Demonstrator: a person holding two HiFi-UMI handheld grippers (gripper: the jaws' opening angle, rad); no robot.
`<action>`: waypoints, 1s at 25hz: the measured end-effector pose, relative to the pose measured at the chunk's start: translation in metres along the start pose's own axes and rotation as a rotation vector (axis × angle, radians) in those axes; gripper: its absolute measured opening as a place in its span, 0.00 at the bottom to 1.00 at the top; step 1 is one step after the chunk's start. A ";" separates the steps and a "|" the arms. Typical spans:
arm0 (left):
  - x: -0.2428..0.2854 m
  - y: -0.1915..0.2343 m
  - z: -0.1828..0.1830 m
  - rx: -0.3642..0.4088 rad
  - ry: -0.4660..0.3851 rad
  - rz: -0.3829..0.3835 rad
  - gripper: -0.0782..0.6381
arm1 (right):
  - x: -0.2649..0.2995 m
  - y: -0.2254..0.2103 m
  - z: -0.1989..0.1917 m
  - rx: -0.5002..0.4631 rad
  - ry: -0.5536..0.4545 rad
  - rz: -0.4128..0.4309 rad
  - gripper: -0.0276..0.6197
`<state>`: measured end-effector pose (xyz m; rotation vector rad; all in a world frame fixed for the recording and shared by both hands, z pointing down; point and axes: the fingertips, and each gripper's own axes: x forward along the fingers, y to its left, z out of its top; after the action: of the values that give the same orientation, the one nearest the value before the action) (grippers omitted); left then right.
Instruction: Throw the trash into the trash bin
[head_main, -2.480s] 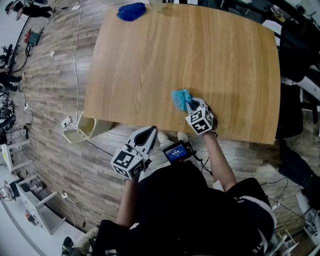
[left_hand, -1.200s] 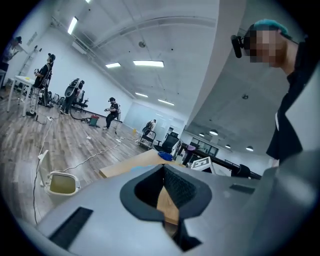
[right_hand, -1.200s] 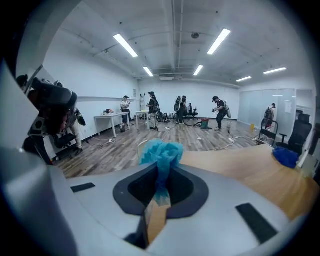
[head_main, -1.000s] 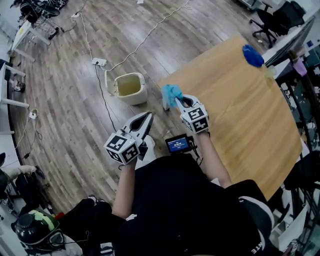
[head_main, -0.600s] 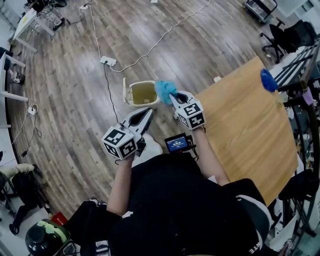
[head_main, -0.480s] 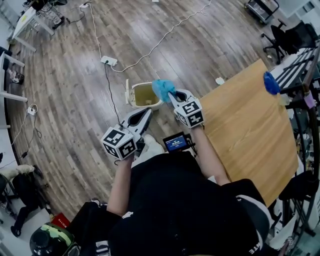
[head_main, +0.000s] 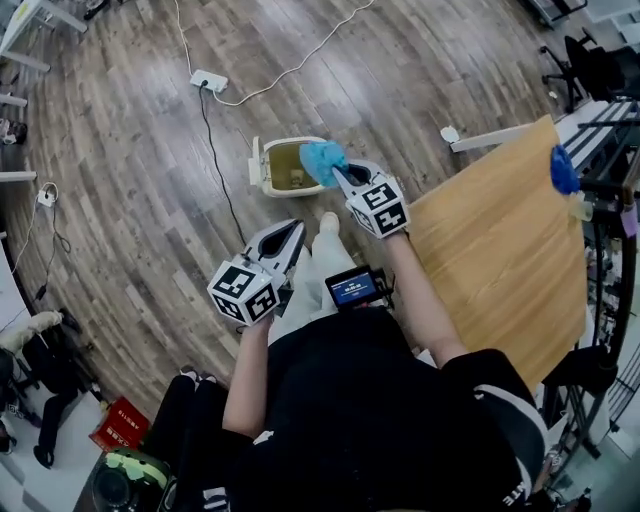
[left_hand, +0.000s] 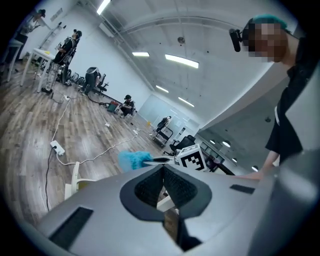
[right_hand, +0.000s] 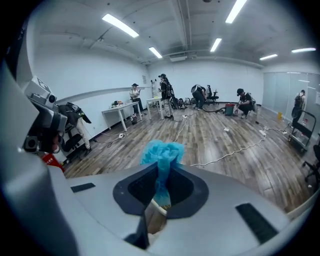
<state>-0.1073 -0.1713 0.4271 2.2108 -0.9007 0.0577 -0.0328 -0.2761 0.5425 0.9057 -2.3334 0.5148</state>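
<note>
A crumpled blue piece of trash (head_main: 322, 160) hangs over the right rim of the cream trash bin (head_main: 280, 168), which stands open on the wooden floor. My right gripper (head_main: 336, 173) is shut on the trash, and the blue wad (right_hand: 161, 154) sticks up from between its jaws in the right gripper view (right_hand: 160, 176). My left gripper (head_main: 297, 227) is below the bin in the head view, shut and holding nothing. In the left gripper view its pads meet (left_hand: 163, 171), with the blue trash (left_hand: 133, 159) and the bin's lid (left_hand: 75, 176) ahead of them.
The wooden table (head_main: 500, 250) fills the right side, with a blue thing (head_main: 563, 170) at its far end. A power strip (head_main: 208, 80) and cable lie on the floor beyond the bin. Several people (right_hand: 200, 94) work at the far end of the room.
The view has swung from the table to the floor. My right gripper has carried the blue trash leftward off the table edge to over the bin's rim. The left gripper moved along beside it.
</note>
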 end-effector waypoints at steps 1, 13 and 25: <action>0.003 0.013 -0.006 -0.021 0.009 0.013 0.12 | 0.015 -0.006 -0.005 -0.003 0.016 0.010 0.07; 0.078 0.145 -0.129 -0.035 0.206 0.045 0.12 | 0.208 -0.039 -0.175 0.047 0.174 0.096 0.07; 0.101 0.216 -0.222 -0.082 0.308 0.108 0.12 | 0.276 -0.034 -0.275 0.127 0.205 0.092 0.38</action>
<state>-0.1164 -0.1907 0.7515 2.0059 -0.8319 0.3943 -0.0720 -0.2865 0.9313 0.7660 -2.1823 0.7649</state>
